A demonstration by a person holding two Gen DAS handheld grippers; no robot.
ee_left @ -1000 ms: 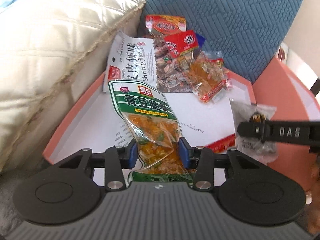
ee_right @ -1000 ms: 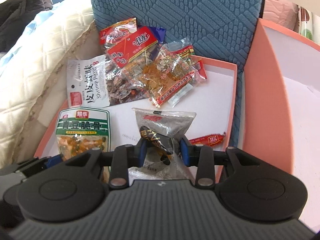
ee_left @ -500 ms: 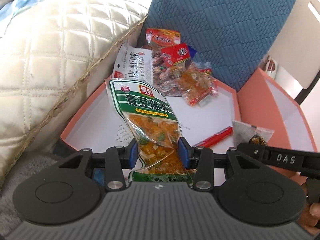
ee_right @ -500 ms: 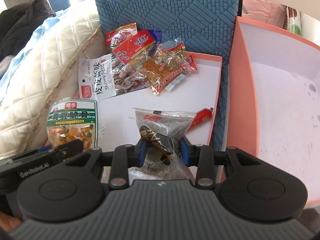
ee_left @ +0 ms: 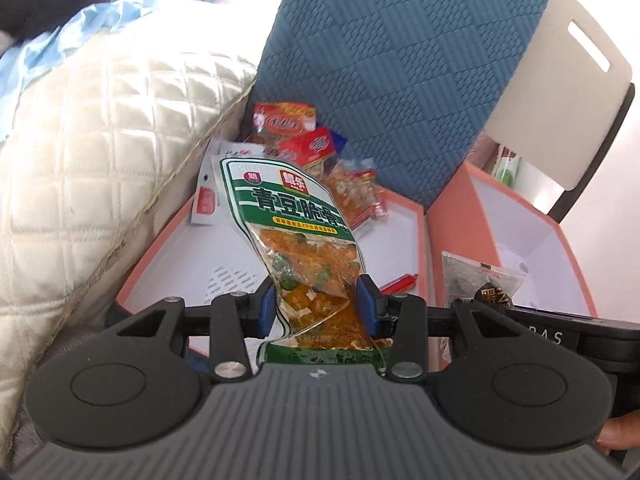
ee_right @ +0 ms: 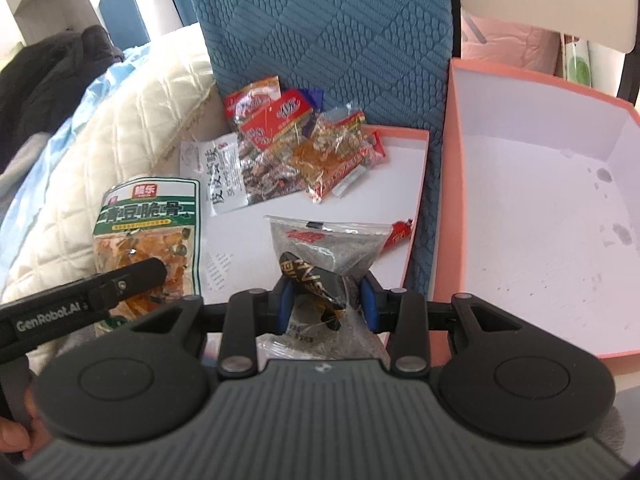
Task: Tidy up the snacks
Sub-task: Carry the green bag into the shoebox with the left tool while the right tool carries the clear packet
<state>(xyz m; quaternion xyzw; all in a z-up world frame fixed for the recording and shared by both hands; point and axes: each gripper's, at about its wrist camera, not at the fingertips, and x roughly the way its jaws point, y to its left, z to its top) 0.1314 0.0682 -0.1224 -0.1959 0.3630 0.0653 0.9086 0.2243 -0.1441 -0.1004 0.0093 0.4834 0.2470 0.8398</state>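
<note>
Left tool (ee_left: 317, 305): pitched downward, blue pads pressed on both sides of a green snack packet (ee_left: 296, 240). Right tool (ee_right: 325, 304): pitched downward, pads clamped on a grey snack packet (ee_right: 324, 256). Both tools are side by side.

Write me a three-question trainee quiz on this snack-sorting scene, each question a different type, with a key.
1. True or false: the left hand-held gripper is shut on the green snack bag.
2. Multiple choice: the red sausage stick lies (A) in the deep pink box, (B) on the shallow pink lid, (C) on the quilted cushion.
3. Fill in: the right hand-held gripper holds a clear packet with a ____ wrapped piece inside.

Key: 1 true; 2 B; 3 black.
</note>
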